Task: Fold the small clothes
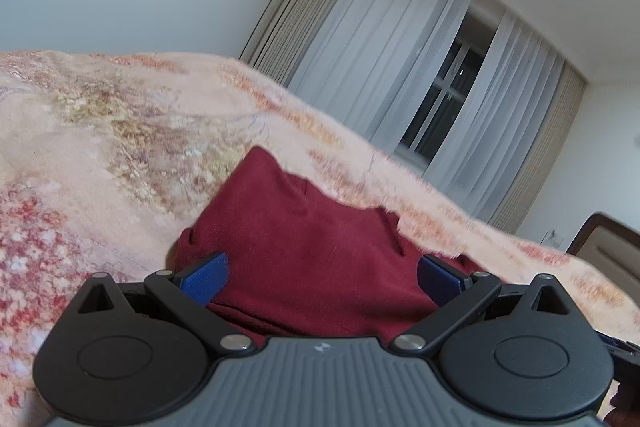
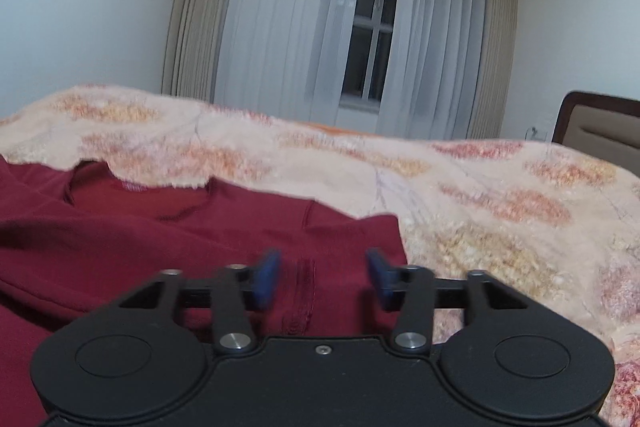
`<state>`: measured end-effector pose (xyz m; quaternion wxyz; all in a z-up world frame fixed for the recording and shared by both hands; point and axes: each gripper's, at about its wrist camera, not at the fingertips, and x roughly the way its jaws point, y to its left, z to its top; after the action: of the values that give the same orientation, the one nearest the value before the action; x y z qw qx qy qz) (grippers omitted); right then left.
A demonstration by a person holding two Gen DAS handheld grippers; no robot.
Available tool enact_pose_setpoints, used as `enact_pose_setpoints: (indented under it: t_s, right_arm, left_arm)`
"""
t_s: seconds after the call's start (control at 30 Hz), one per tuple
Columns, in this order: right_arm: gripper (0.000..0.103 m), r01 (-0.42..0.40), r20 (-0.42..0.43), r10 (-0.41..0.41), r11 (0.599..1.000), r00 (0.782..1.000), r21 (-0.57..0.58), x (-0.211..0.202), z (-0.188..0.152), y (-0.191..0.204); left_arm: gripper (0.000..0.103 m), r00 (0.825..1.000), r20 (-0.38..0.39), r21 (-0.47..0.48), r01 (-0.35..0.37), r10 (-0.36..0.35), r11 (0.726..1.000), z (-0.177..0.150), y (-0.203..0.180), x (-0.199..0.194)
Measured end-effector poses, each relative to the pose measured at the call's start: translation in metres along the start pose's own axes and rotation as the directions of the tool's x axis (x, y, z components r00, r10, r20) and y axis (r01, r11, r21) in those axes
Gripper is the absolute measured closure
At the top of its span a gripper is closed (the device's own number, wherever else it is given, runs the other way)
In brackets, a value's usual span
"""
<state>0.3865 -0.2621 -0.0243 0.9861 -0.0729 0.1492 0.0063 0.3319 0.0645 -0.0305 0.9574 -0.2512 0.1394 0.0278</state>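
A dark red garment [image 1: 304, 247] lay spread on a floral fleece blanket [image 1: 100, 155] covering the bed. The left gripper [image 1: 320, 277] was released — blue pads [image 1: 206, 277] wide apart over the cloth, one at each side of a folded section. The right gripper [image 2: 322, 277] was likewise released, its jaws straddling a stitched seam [image 2: 304, 291] near the garment's right edge. Sheer curtains [image 2: 288, 11] hung behind.
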Motion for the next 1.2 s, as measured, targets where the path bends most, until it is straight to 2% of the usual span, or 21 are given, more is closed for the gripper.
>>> enact_pose_setpoints:
  t_s: [0.03, 0.1, 0.2, 0.37, 0.5, 0.63, 0.77, 0.9, 1.03, 1.13, 1.2]
  right_arm:
    - [0.018, -0.009, 0.02, 0.009, 1.0, 1.0, -0.006, -0.003, -0.001, 0.001]
    - [0.012, -0.034, 0.031, 0.035, 0.999, 0.999, -0.034, -0.006, -0.002, 0.005]
    - [0.001, -0.03, 0.014, 0.032, 0.995, 0.999, -0.092, -0.003, -0.004, 0.015]
    - [0.001, -0.017, -0.066, 0.006, 0.987, 0.998, -0.16, 0.011, -0.008, 0.028]
    - [0.001, -0.016, -0.083, 0.003, 0.989, 0.997, -0.148, 0.014, -0.011, 0.026]
    - [0.001, -0.008, -0.131, -0.001, 0.998, 0.991, -0.07, 0.013, -0.008, 0.012]
    - [0.0, -0.028, -0.189, 0.041, 0.997, 0.981, 0.069, -0.009, -0.009, -0.017]
    - [0.0, -0.033, -0.231, 0.071, 0.986, 0.97, 0.166, -0.044, -0.021, -0.042]
    - [0.0, -0.016, -0.262, 0.073, 0.977, 0.962, 0.215, -0.087, -0.043, -0.058]
    - [0.0, 0.003, -0.272, 0.065, 0.97, 0.96, 0.243, -0.123, -0.068, -0.065]
    - [0.0, 0.006, -0.225, 0.051, 0.969, 0.973, 0.246, -0.153, -0.085, -0.065]
  left_arm:
    - [0.0, 1.0, 0.016, -0.007, 0.01, -0.01, 1.0, 0.0, 0.001, -0.003]
    - [0.0, 0.999, 0.04, -0.025, 0.02, -0.019, 0.999, 0.0, 0.004, -0.007]
    - [0.0, 0.999, 0.031, -0.057, 0.024, -0.022, 0.998, 0.001, 0.009, -0.005]
    - [0.0, 1.0, -0.004, -0.046, -0.001, 0.001, 0.999, 0.001, 0.007, 0.001]
    - [0.0, 1.0, -0.003, -0.053, 0.002, -0.003, 0.999, 0.001, 0.008, 0.0]
    - [0.0, 1.0, -0.002, -0.075, 0.021, -0.021, 0.997, 0.004, 0.01, -0.005]
    - [0.0, 0.998, -0.047, -0.081, 0.028, -0.032, 0.996, 0.012, 0.011, -0.023]
    - [0.0, 0.995, -0.093, 0.012, -0.03, 0.031, 0.999, 0.008, 0.008, -0.052]
    - [0.0, 0.99, -0.089, 0.139, -0.094, 0.107, 0.986, -0.004, 0.004, -0.095]
    - [0.0, 0.989, -0.099, 0.201, -0.086, 0.107, 0.976, -0.015, 0.007, -0.125]
    - [0.0, 0.987, -0.113, 0.259, -0.08, 0.113, 0.962, -0.023, 0.007, -0.141]
